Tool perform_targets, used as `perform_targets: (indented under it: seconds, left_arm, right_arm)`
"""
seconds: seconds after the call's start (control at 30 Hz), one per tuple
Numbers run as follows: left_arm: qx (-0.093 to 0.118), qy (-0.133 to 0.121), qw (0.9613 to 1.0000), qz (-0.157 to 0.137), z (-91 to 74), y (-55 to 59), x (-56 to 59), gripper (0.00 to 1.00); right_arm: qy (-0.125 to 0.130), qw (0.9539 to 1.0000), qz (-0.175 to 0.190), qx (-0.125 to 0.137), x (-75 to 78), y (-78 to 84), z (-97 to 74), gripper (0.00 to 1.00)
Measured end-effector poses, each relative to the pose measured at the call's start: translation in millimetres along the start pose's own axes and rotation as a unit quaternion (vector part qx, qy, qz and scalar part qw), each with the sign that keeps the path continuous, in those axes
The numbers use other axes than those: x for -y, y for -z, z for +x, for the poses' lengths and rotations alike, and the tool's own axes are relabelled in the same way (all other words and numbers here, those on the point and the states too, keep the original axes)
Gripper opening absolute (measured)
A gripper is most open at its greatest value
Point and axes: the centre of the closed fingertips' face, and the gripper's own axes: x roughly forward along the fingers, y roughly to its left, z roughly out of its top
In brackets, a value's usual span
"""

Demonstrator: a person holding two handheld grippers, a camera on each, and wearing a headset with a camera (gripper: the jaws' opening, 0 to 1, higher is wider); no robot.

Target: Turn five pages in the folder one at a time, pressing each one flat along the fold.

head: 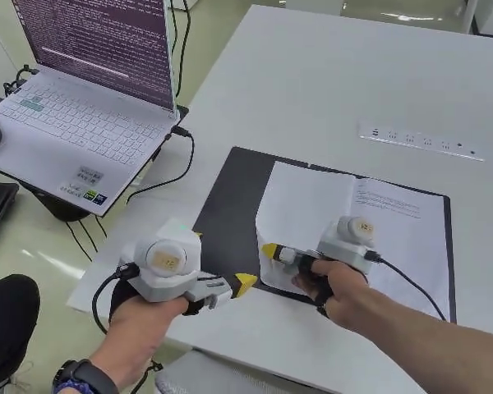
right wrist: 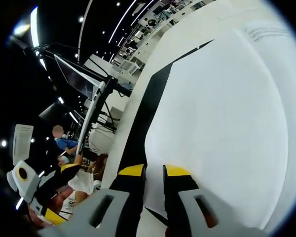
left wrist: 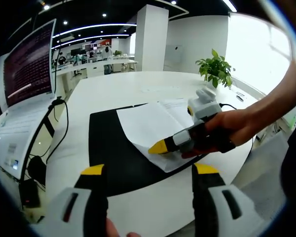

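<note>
jaws of right gripper (right wrist: 153, 171) pinch the thin white page (right wrist: 222, 108).

Folder (head: 230, 205) black; page (head: 312, 205) white; fingers (head: 245, 284) yellow-tipped; table (head: 329, 82) white.

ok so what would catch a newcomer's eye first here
The white page curling up off the black folder, its near corner pinched by the yellow-tipped right gripper. Then the left gripper, open near the edge of the table, and the laptop full of text at far left.
</note>
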Motion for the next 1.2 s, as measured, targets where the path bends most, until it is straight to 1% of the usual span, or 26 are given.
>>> perform_targets:
  seconds: [0.13,0.27,0.33,0.5,0.6,0.67,0.77,0.9,0.93,1.0,1.1,1.2]
  left_arm:
    - [-0.006,0.004,1.0000,-0.006,3.3,4.2,2.5,0.70]
    - [-0.012,0.005,0.9998,-0.013,7.7,9.4,1.6,0.68]
    - [-0.013,0.007,0.9997,-0.020,9.9,11.6,2.0,0.67]
    - [-0.023,0.013,0.9993,-0.026,18.7,20.3,3.2,0.63]
    - [-0.024,0.015,0.9989,-0.036,23.4,21.7,2.6,0.59]
    - [-0.022,0.014,0.9987,-0.044,25.5,21.2,1.1,0.54]
    - [-0.022,0.014,0.9983,-0.052,28.8,21.0,-0.4,0.50]
    - [-0.025,0.019,0.9986,-0.043,36.2,21.8,0.5,0.44]
    - [-0.027,0.020,0.9986,-0.041,37.8,22.3,0.9,0.43]
    - [-0.029,0.023,0.9985,-0.040,40.6,23.3,2.1,0.38]
    - [-0.025,0.028,0.9980,-0.052,46.4,24.4,2.6,0.28]
    - [-0.031,0.033,0.9976,-0.052,51.1,27.7,5.9,0.23]
  right_arm:
    - [-0.018,0.9998,-0.002,0.003,-7.2,-0.3,-0.3,0.22]
    - [-0.037,0.9992,-0.013,-0.005,-14.6,3.2,-3.7,0.30]
    - [-0.040,0.9990,-0.019,-0.008,-14.5,4.7,-5.2,0.32]
    - [-0.059,0.9977,-0.031,-0.010,-19.6,9.6,-18.3,0.40]
    - [-0.062,0.9972,-0.040,-0.007,-15.5,9.2,-27.3,0.43]
    - [-0.066,0.9970,-0.040,0.003,-14.4,7.7,-36.3,0.44]
    - [-0.068,0.9967,-0.042,0.012,-12.3,6.8,-49.8,0.44]
    - [-0.063,0.9959,-0.063,0.017,-8.0,11.2,-68.5,0.45]
    - [-0.062,0.9959,-0.064,0.018,-7.3,11.2,-70.2,0.45]
    - [-0.059,0.9958,-0.067,0.022,-6.3,11.2,-80.5,0.44]
    - [-0.055,0.9954,-0.071,0.031,-1.7,9.8,-93.4,0.44]
    - [-0.053,0.9952,-0.072,0.038,3.4,8.2,-103.0,0.43]
